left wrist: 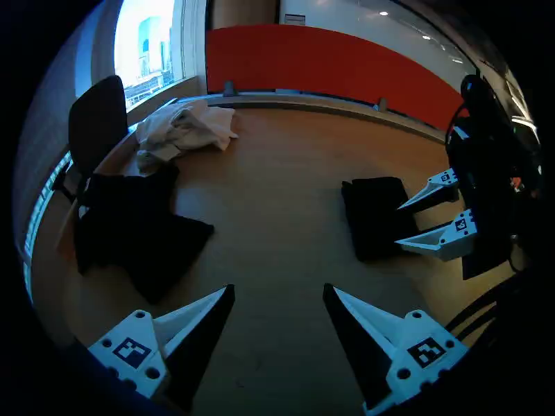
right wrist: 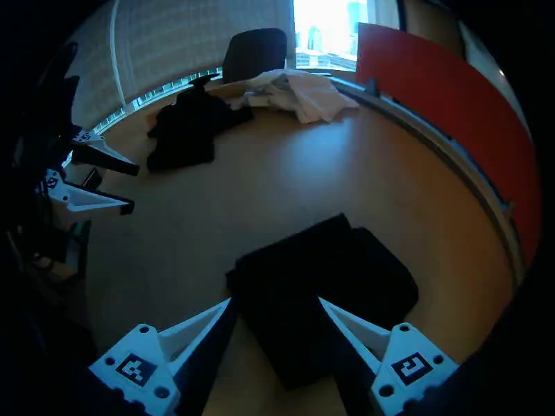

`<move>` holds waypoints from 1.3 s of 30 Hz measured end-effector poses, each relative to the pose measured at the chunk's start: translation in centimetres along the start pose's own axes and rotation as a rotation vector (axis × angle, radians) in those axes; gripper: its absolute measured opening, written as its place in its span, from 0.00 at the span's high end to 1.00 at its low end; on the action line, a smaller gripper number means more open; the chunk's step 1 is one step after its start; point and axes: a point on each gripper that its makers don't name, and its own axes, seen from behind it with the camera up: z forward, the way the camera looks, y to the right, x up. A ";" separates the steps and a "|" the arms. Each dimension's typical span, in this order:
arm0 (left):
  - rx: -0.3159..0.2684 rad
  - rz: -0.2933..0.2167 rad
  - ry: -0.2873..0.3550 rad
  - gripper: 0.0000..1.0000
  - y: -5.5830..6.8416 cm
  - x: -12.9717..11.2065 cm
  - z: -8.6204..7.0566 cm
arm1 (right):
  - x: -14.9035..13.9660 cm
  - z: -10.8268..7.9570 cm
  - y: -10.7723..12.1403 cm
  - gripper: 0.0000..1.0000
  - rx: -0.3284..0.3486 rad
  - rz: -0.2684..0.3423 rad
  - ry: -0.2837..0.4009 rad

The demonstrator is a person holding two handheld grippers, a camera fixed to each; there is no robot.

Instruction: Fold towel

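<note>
**Black towel at the right tool: fold step in hand**

The black folded cloth towel lies flat on the wooden table, well apart from the black heap of cloth and the white crumpled cloth at the far side.

My right gripper is spread wide, its fingers over the towel's near edge. I cannot tell whether they touch the cloth, and they pinch nothing. My left gripper is also wide open and empty, over bare table.

I judge the towel already doubled into a compact rectangle, with a further fold or a squaring-up pending. The next move calls for closing the right fingers on the near edge, all layers together.

In the left gripper view the long axis runs toward the red panel, across the right fingers.
</note>
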 end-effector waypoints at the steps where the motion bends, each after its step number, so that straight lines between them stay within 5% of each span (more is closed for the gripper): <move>1: 0.000 0.001 0.001 0.06 0.0 0.1 0.0 | -0.3 -0.2 0.1 0.22 -0.005 0.005 -0.001; 15: -0.002 0.016 0.006 0.06 0.4 0.6 0.0 | -4.8 -3.2 1.6 0.22 -0.070 0.111 -0.012; 29: -0.002 0.014 0.002 0.06 0.4 0.2 -0.1 | -7.9 -2.8 1.6 0.22 -0.113 0.148 -0.045; 39: -0.003 0.014 0.002 0.06 0.4 0.0 -0.3 | -8.6 -2.4 1.8 0.44 -0.137 0.175 -0.049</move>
